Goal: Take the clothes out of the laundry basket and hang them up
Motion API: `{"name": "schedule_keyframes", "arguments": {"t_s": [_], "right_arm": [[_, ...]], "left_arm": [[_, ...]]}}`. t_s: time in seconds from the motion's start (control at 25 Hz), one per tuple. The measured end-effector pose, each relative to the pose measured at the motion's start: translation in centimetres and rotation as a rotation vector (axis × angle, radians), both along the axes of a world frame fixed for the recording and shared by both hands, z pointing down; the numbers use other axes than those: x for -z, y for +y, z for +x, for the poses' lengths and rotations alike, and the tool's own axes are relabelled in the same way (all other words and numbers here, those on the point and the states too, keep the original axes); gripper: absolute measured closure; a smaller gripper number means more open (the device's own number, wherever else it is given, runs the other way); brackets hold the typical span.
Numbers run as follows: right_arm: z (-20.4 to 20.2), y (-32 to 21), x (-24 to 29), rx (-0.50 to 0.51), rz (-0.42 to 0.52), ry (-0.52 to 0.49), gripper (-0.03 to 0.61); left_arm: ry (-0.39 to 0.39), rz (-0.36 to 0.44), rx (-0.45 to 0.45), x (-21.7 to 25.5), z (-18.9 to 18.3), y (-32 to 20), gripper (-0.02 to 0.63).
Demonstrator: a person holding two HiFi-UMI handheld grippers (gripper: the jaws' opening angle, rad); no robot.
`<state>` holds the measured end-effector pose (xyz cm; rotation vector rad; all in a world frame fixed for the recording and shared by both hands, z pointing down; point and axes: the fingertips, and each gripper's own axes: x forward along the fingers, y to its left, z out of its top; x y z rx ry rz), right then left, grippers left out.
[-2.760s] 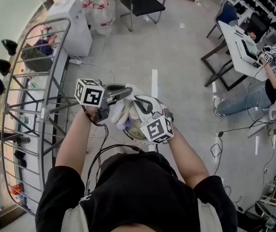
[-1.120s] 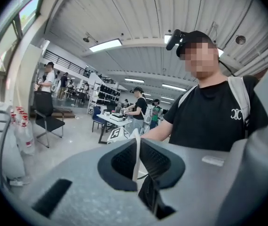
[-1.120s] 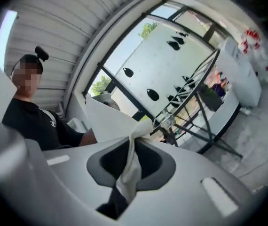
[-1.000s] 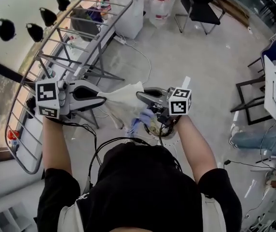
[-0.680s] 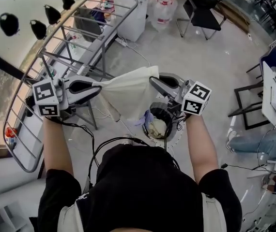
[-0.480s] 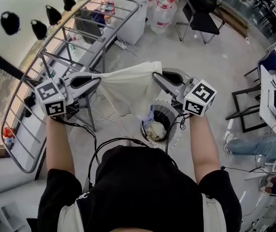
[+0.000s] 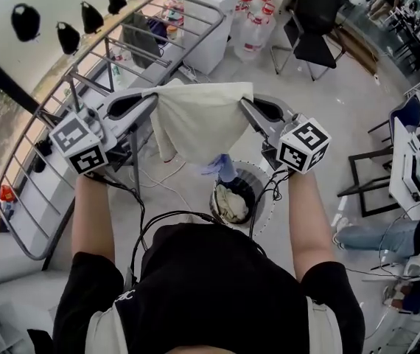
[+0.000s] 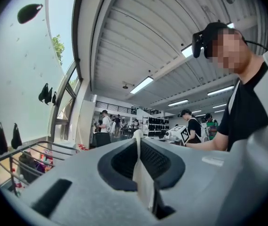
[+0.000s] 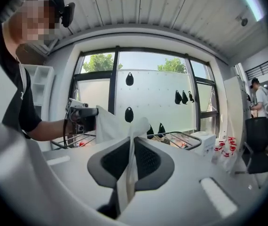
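Note:
A cream cloth (image 7: 199, 120) hangs spread between my two grippers, above the floor and beside the metal drying rack (image 7: 133, 32). My left gripper (image 7: 151, 96) is shut on the cloth's left top corner, and a thin cream fold (image 8: 143, 182) shows pinched between its pads. My right gripper (image 7: 245, 103) is shut on the right top corner (image 9: 127, 173). A bluish garment (image 7: 221, 167) dangles below the cloth. Under it stands the round laundry basket (image 7: 258, 179) with pale clothes (image 7: 228, 201) inside.
The rack's frame runs along the window at the left. A white cabinet (image 7: 210, 13), water bottles (image 7: 253, 32) and a black chair (image 7: 317, 13) stand beyond. Cables (image 7: 166, 175) lie on the floor. Desks and seated people are at the right (image 7: 409, 175).
The cloth was bunched low over the basket; both grippers have risen and drawn apart, stretching it flat and carrying it up toward the rack.

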<state>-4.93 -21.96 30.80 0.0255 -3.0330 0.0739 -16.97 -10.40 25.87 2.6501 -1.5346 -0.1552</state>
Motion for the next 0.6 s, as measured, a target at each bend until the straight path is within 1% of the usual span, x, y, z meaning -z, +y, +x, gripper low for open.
{"name": "schedule_keyframes", "arguments": {"t_s": [0.08,0.2,0.36,0.44,0.52,0.6], "right_arm": [[-0.6,-0.3,0.2,-0.015,-0.016,-0.023,0.557],[-1.5,-0.9,1.4,-0.022,-0.019,-0.050,0.555],[-2.8,-0.4,4.3,0.006,0.026,-0.084,0.555],[-3.9,0.2,6.2,0.038,0.052,-0.102,0.555],[-5.1,1.3,8.3,0.081,0.065,-0.121,0.555],[-6.4,2.7,10.3,0.132,0.084,-0.132,0.555]], "left_arm": [[-0.019,0.006,0.025,0.7,-0.7,-0.2,0.597],[-0.048,-0.020,0.075,0.7,-2.9,0.1,0.597],[-0.132,-0.080,0.153,-0.8,-4.7,1.2,0.595],[-0.150,-0.109,0.183,-1.8,-5.3,1.8,0.594],[-0.117,-0.123,0.192,-2.6,-5.8,2.7,0.594],[-0.052,-0.115,0.191,-3.2,-6.0,4.1,0.594]]}}
